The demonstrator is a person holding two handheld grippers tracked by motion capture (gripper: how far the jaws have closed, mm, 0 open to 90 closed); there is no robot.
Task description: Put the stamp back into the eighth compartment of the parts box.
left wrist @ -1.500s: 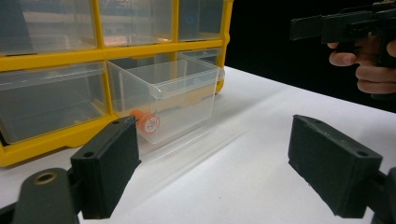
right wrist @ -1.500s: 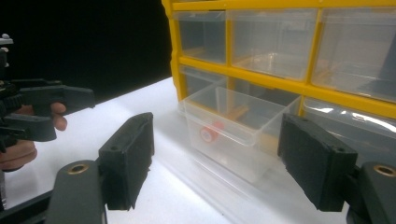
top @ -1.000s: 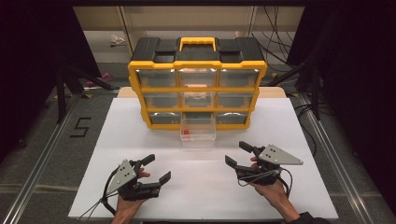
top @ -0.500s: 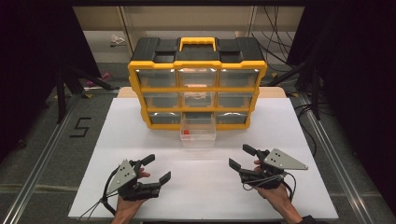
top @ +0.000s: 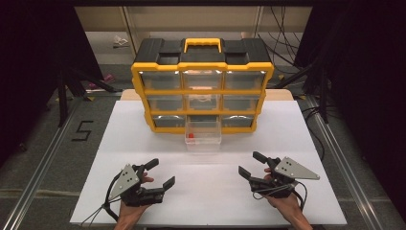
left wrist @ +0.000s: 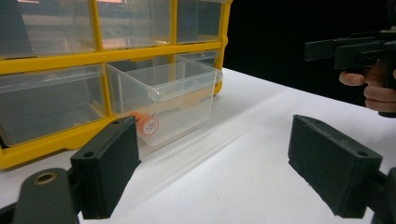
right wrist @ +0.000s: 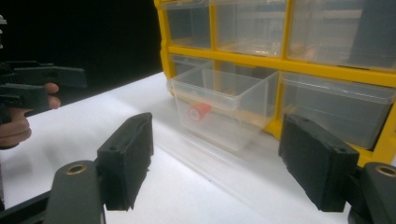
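Note:
A yellow and black drawer cabinet point(top: 202, 86) stands at the back of the white table point(top: 143, 134). Its bottom middle clear drawer point(top: 203, 137) is pulled out, and a small orange-red cylinder point(top: 191, 135) lies inside it, also seen as the cylinder point(left wrist: 145, 123) and the cylinder point(right wrist: 200, 111). My left gripper point(top: 160, 174) rests open near the front left, empty. My right gripper point(top: 253, 165) rests open near the front right, empty. Both point toward the drawer point(left wrist: 166, 100) from well short of it.
Other clear drawers point(top: 162, 79) in the cabinet are closed. A bare stretch of table lies between the grippers and the drawer. Metal rails point(top: 43, 163) run along both table sides, with dark floor and cables point(top: 311, 115) beyond.
My right gripper has drifted slightly right and toward the front edge. The left gripper and the drawer stay as they were.

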